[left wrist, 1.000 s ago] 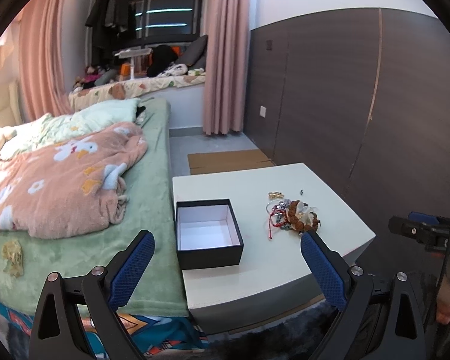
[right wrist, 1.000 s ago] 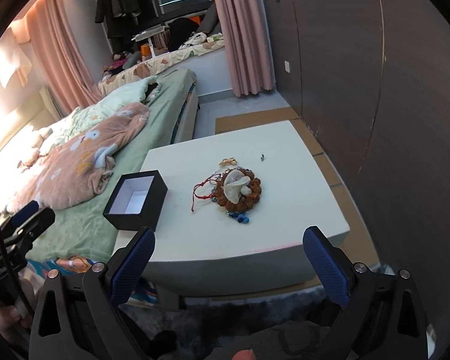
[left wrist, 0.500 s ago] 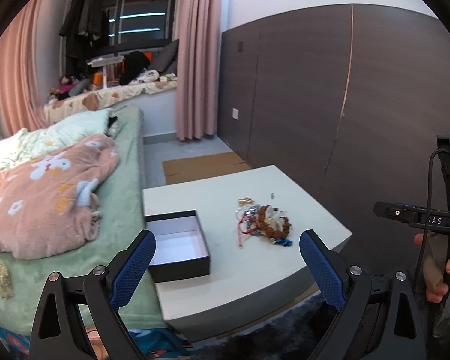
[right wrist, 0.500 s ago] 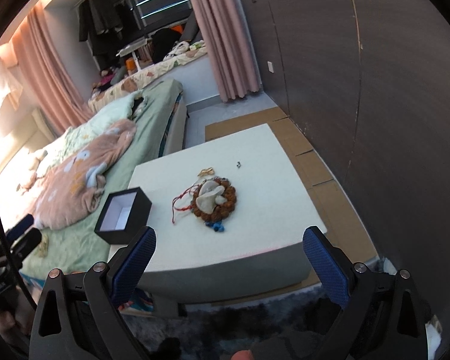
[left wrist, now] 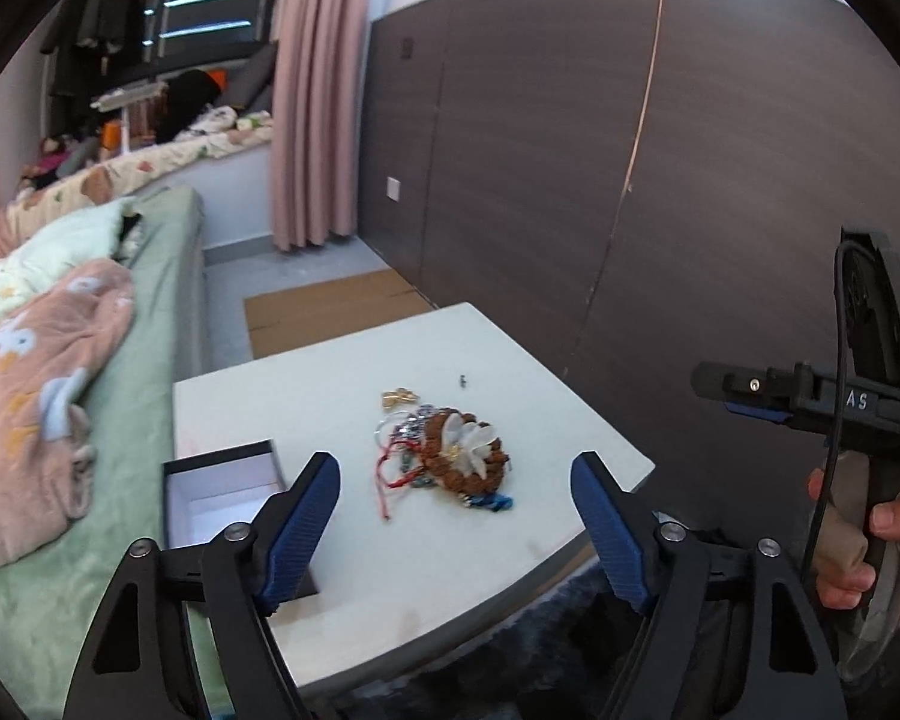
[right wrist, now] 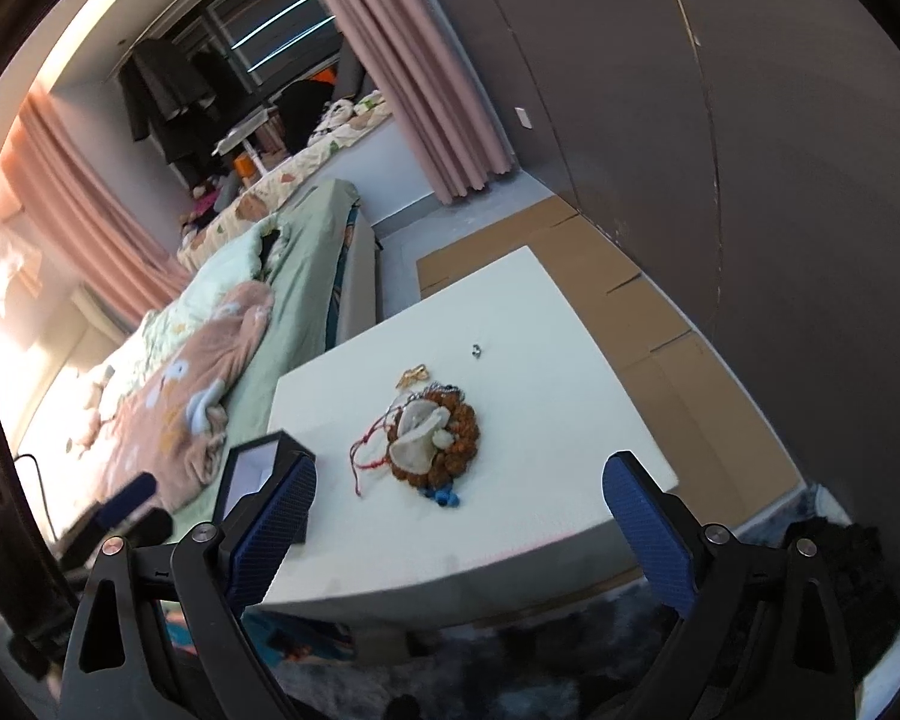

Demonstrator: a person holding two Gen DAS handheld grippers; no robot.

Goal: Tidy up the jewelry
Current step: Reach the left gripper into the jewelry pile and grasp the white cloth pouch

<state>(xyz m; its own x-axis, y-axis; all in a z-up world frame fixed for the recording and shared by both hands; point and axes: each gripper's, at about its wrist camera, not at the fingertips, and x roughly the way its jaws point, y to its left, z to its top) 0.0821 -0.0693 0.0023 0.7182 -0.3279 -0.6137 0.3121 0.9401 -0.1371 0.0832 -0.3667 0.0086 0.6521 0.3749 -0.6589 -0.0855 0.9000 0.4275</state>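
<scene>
bedroom with pink curtains and dark panelled wall; a low white worktop (left wrist: 342, 540) stands beside the bed (left wrist: 150, 360). taking the left wrist view from nine o'clock round: the rumpled pink blanket (left wrist: 24, 420) on the bed, then the black box (left wrist: 222, 468) at the worktop's eight o'clock corner, lid off and its white inside empty, likely waiting as the place for sorted pieces. at about the centre lies the jewelry pile (left wrist: 450, 450): a brown bead bracelet with pale pieces on top, red cord trailing toward seven o'clock, blue beads at five. just beyond it, at twelve o'clock, sit a small gold piece (left wrist: 397, 397) and, apart from it, a tiny metal item (left wrist: 463, 381), too small to name.

the left tongs (left wrist: 453, 510) hang short of the pile, jaws closing with nothing between them. at three o'clock a hand (left wrist: 858, 546) grips the handle of the right tongs (right wrist: 459, 516), whose jaws are spread wide and empty, framing the pile.

nothing is in the box yet, so sorting has not begun.
</scene>
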